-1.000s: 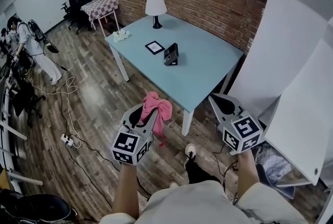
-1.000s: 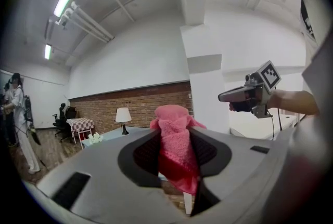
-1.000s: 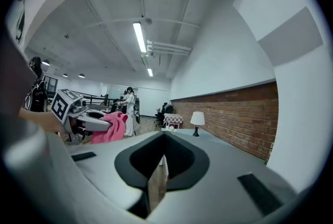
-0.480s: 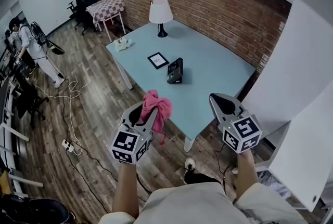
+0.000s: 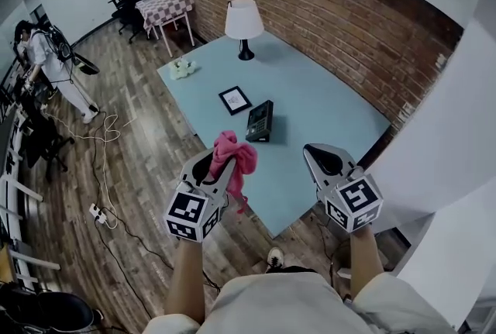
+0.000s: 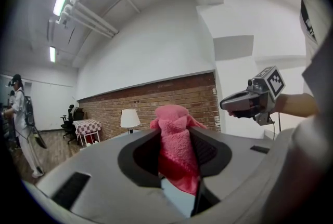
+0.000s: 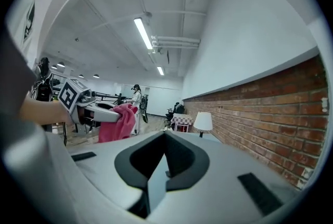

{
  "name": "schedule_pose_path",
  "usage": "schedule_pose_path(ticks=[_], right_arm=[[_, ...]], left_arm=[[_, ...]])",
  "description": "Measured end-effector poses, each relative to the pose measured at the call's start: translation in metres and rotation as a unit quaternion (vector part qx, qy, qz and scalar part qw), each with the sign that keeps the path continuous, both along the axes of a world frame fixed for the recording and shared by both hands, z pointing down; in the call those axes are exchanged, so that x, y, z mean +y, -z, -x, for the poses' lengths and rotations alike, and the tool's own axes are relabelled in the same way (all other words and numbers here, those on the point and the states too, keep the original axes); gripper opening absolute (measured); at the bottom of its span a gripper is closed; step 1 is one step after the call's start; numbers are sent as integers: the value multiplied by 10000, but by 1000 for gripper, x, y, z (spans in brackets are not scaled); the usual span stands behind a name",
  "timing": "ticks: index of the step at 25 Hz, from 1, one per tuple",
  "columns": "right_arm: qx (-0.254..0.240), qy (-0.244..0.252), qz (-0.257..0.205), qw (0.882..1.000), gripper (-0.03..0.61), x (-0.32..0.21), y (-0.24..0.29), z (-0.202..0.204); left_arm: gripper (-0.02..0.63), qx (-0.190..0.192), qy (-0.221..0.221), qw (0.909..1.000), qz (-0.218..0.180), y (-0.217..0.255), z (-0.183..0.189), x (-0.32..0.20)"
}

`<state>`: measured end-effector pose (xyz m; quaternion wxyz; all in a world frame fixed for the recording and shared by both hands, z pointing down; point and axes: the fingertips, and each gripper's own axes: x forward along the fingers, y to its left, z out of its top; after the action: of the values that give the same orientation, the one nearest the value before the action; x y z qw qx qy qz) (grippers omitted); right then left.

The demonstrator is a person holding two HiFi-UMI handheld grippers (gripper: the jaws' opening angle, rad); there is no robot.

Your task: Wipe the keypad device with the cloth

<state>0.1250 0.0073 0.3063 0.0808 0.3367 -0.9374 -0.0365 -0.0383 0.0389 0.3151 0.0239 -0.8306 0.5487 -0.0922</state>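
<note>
Pink cloth [image 5: 234, 156] stays clamped; keypad device [image 5: 260, 122] nearer.

On the table [image 5: 333, 111], at frame centre, lies the keypad device [image 5: 260, 121]. A picture frame [image 5: 234, 100] sits just to its upper left, and a lamp [image 5: 244, 22] stands behind both, near the far edge. Below the device the left tool [image 5: 218, 166] carries the cloth [image 5: 235, 156] (pinched between its jaws). The right tool [image 5: 319, 156] is at lower right, well apart.
</note>
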Motion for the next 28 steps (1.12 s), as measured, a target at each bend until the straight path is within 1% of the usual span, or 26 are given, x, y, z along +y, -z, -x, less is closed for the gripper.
schedule_pose_path(ticks=[3,9,17,20,26,27,28], right_arm=[[-14,159,49,9999,15,-15,-8,7],[78,138,440,9989,14,-50,-34,12],[134,42,642,9978,14,-89,-52,23],[129,-42,719,9973,15,-110,-61,31],[206,-379,1087,9931,16,-151,-85,47],[218,-432,1144,9923,22,-158,-90,51],[226,-479,1218,9911,46,-165,-96,55]], left_arm=[[147,16,46,10000,60,-5,-5,-18],[147,47,78,9997,212,-17,-8,-49],[147,136,39,9994,302,-29,1,-90],[147,168,-52,9993,336,-36,6,-117],[147,206,-327,9978,540,-57,17,-174],[148,207,-364,9974,589,-62,21,-185],[148,212,-407,9969,637,-68,24,-196]])
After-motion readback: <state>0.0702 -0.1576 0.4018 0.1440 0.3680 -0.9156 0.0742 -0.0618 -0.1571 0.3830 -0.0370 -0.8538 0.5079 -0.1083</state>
